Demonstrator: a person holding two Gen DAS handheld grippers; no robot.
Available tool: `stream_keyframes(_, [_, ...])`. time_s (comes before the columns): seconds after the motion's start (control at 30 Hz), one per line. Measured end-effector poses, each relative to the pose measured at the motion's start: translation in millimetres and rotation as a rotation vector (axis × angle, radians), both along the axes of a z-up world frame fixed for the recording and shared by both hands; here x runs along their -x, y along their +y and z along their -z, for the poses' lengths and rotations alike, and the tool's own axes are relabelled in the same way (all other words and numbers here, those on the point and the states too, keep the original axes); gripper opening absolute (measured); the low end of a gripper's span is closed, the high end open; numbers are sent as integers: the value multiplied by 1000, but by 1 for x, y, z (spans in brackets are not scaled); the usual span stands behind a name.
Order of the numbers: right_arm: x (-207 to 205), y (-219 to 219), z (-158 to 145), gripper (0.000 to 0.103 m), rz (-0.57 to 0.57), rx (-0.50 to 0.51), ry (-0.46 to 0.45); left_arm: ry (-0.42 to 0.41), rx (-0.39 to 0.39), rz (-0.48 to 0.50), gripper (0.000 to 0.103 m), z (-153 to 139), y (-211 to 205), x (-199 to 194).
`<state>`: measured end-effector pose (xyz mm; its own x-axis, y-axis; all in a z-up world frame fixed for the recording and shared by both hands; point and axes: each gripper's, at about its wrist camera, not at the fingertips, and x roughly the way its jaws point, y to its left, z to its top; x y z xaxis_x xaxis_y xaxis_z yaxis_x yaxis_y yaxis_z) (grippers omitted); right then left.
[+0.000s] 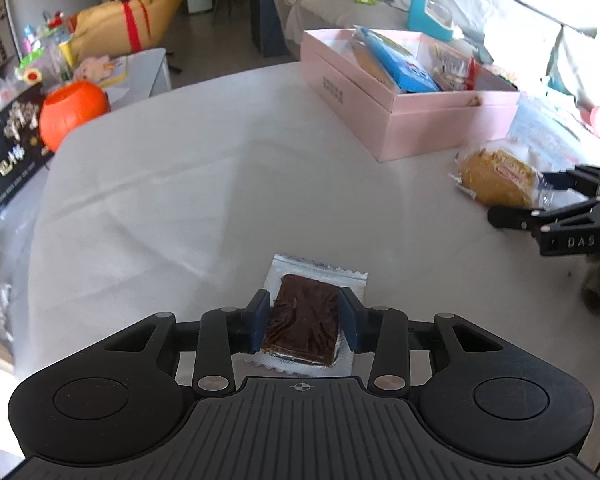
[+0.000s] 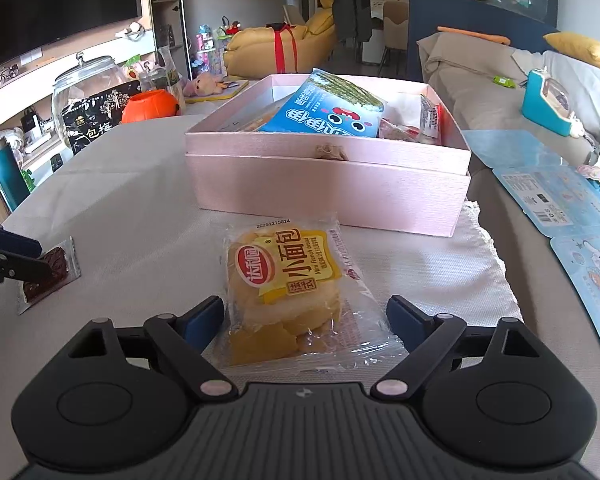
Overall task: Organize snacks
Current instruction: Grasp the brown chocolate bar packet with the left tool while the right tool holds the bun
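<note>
Chocolate wafer packet [image 1: 303, 319] pinched between left tool [image 1: 304, 322] pads; right tool [image 2: 305, 322] spread around bread packet [image 2: 290, 288]. Next: lifting toward pink box [image 2: 328, 184].

A dark brown bar in a clear wrapper [image 1: 302, 322] lies flat on the table. The yellow-labelled mini bread packet [image 2: 296, 292] lies before the open pink box [image 2: 328, 188], which holds other snacks.
</note>
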<state>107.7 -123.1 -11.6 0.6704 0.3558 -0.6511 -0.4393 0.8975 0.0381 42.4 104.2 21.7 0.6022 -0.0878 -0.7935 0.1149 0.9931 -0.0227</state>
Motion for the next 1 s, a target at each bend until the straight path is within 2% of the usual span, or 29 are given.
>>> stream_keyframes(0.03, [0,0,0,90,-1,1,0,14,4,2,47,3,0,-1])
stream_keyframes(0.23, [0,1,1,91,-6,6,1,-38,5,-38,52,8,-10,4])
stream_keyframes(0.37, [-1,3,1,96,-19,15,8,-66,80,-70,46,9,-24,-8])
stream_keyframes(0.5, [-3,9,2,101,-40,46,20,-132,64,-155,44,14,-41,-27])
stream_keyframes(0.67, [-4,10,0,103,-41,67,61,-222,20,-128,44,23,-47,-20])
stream_keyframes(0.83, [-6,12,-5,103,-22,76,108,-246,59,-122,44,25,-41,-14])
stream_keyframes(0.9, [-4,12,-10,99,-22,44,125,-249,79,-124,44,25,-38,-13])
stream_keyframes(1.0, [5,13,-26,98,-64,-14,91,-252,93,-126,44,26,-37,-12])
